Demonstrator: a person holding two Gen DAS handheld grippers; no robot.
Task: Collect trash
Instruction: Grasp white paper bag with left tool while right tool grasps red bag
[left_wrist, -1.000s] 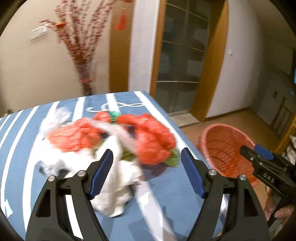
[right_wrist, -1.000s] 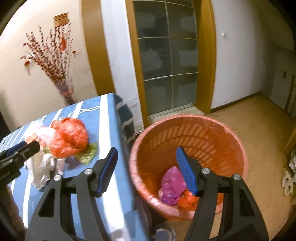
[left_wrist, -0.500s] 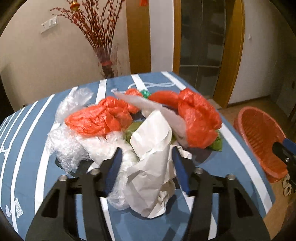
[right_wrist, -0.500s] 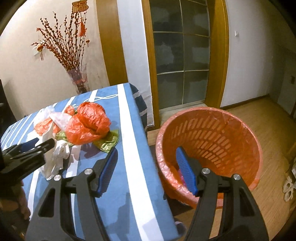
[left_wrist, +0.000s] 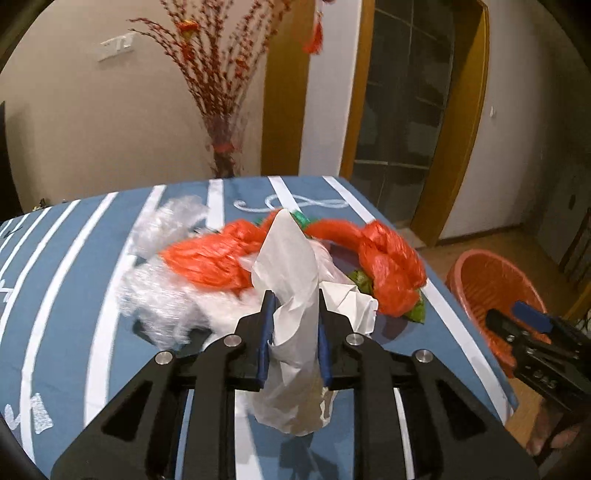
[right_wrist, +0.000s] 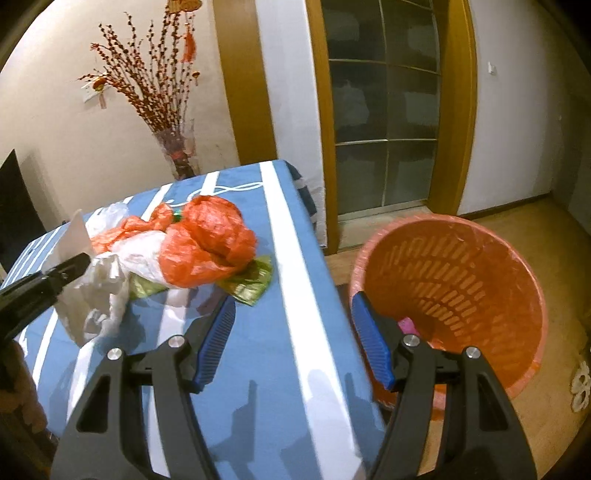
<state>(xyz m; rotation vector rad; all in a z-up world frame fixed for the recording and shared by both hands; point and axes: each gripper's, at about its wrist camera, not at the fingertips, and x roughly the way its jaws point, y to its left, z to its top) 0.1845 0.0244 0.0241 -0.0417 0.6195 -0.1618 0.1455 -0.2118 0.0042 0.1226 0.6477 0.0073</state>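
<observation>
Closing from spread, the left tool (left_wrist: 293, 332) now pinches white paper (left_wrist: 291, 291) at frame centre; right tool (right_wrist: 293, 338) stays spread. Lift clear of the desk (left_wrist: 74, 266), then carry to the orange basket (left_wrist: 491, 288), lower right.

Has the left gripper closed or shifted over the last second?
Yes. The left gripper moved in toward the trash pile on the blue striped tablecloth and its jaws closed from wide open onto the crumpled white paper.

Vase of red branches (right_wrist: 176, 147) behind striped table (right_wrist: 266, 354); glass door (right_wrist: 384, 110) beyond
</observation>
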